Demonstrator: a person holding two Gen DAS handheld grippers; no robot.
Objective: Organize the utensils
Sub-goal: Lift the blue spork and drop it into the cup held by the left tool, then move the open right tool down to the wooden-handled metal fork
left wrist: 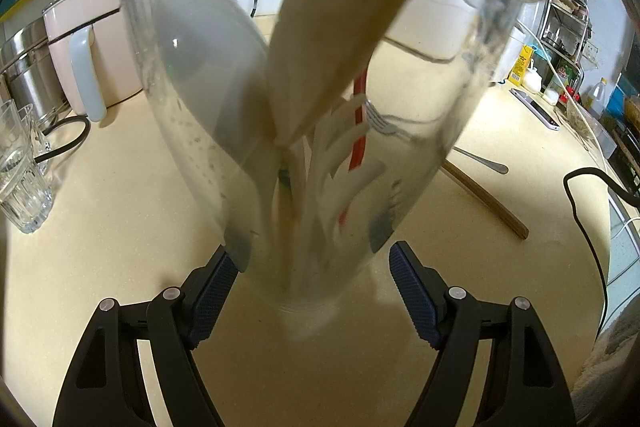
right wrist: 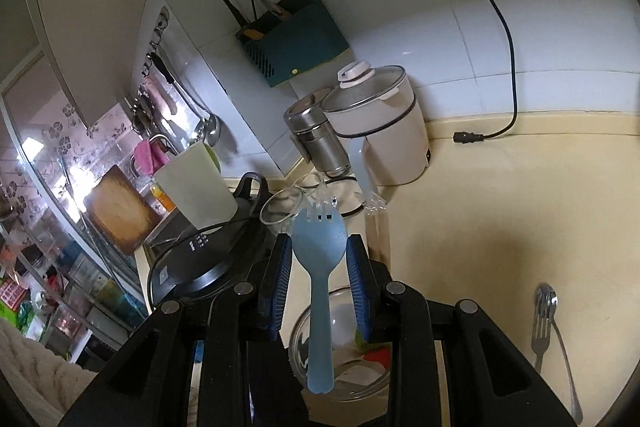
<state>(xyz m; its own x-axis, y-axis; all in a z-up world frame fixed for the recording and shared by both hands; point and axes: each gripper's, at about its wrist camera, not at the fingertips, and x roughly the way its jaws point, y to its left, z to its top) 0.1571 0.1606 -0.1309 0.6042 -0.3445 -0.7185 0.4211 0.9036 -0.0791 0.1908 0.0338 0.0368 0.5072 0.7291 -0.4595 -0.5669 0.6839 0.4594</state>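
Observation:
A tall clear jar (left wrist: 224,163) stands tilted between the fingers of my left gripper (left wrist: 312,267), whose blue pads (left wrist: 216,287) press on its lower sides. Inside it are a wide wooden spatula (left wrist: 340,27), a white ladle (left wrist: 200,59), a metal fork (left wrist: 378,121), a red-handled piece (left wrist: 360,131) and white utensils. My right gripper (right wrist: 320,251) is shut on the head of a blue spork (right wrist: 319,247). The spork's handle hangs over the jar's mouth (right wrist: 298,339) below. A metal fork (right wrist: 541,327) and a spoon (right wrist: 549,297) lie on the cream counter at the right.
Drinking glasses (left wrist: 20,171), a steel canister (left wrist: 24,67) and a pale electric pot (left wrist: 80,39) stand at the left. A wooden stick (left wrist: 488,195), a spoon handle (left wrist: 484,161), a phone (left wrist: 536,107) and a black cable (left wrist: 580,195) lie on the right. A black cooker (right wrist: 208,263) sits left of the right gripper.

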